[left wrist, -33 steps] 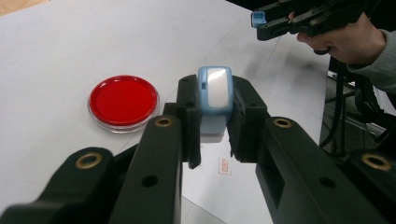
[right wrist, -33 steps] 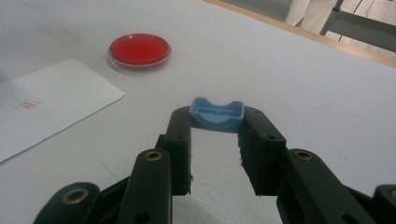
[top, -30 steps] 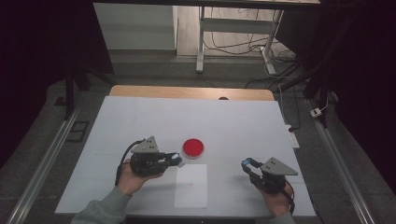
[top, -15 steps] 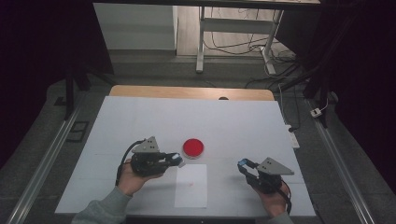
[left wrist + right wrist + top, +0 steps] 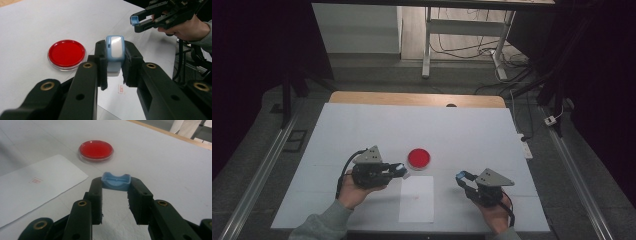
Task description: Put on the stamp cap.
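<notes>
Left gripper (image 5: 115, 75) squeezes a blue-and-white plastic stamp (image 5: 115, 50); right gripper (image 5: 115, 195) squeezes its blue plastic cap (image 5: 116, 181), round red dish (image 5: 96, 149) ahead.

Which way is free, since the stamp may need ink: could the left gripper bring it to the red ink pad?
Probably yes: the left gripper grips the stamp, and bare table separates it from the red ink pad.

The small red print on the paper sheet (image 5: 35, 185) is too small to read. Left tongs (image 5: 115, 63) cover the lower body of the blue stamp (image 5: 115, 48). Beside the sheet, the table (image 5: 472, 125) runs past the frame edge.
</notes>
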`<state>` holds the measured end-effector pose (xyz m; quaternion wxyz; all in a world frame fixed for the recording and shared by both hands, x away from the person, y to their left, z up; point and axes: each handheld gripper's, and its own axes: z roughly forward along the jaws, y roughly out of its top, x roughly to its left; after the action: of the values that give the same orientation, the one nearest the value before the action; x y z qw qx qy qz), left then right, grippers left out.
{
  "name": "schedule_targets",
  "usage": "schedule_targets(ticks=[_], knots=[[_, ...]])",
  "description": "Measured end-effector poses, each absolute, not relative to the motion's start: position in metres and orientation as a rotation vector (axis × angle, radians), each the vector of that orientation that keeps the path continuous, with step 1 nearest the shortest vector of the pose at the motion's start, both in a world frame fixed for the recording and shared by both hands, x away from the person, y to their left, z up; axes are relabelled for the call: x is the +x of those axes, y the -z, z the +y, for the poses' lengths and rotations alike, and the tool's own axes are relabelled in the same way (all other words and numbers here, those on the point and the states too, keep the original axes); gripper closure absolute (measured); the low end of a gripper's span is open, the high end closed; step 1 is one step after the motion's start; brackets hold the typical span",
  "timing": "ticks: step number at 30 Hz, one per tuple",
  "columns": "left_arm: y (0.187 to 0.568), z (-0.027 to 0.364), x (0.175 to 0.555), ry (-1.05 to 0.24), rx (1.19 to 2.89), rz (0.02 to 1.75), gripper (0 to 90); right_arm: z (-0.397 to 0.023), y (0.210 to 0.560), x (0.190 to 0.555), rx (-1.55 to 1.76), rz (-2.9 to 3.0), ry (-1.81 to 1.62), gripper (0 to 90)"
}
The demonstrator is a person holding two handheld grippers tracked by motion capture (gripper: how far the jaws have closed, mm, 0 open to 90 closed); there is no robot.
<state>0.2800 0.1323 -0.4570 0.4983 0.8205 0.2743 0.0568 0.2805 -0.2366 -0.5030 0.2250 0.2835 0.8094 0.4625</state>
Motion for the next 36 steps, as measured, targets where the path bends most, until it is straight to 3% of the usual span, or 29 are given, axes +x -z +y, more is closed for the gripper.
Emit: schedule_targets(ticks=[36], knots=[[0.457, 0.13, 0.281, -0.137, 1.988, 0.659, 76.1, -0.179, 0.514, 0.278, 0.656, 2.337, -1.293, 65.1]])
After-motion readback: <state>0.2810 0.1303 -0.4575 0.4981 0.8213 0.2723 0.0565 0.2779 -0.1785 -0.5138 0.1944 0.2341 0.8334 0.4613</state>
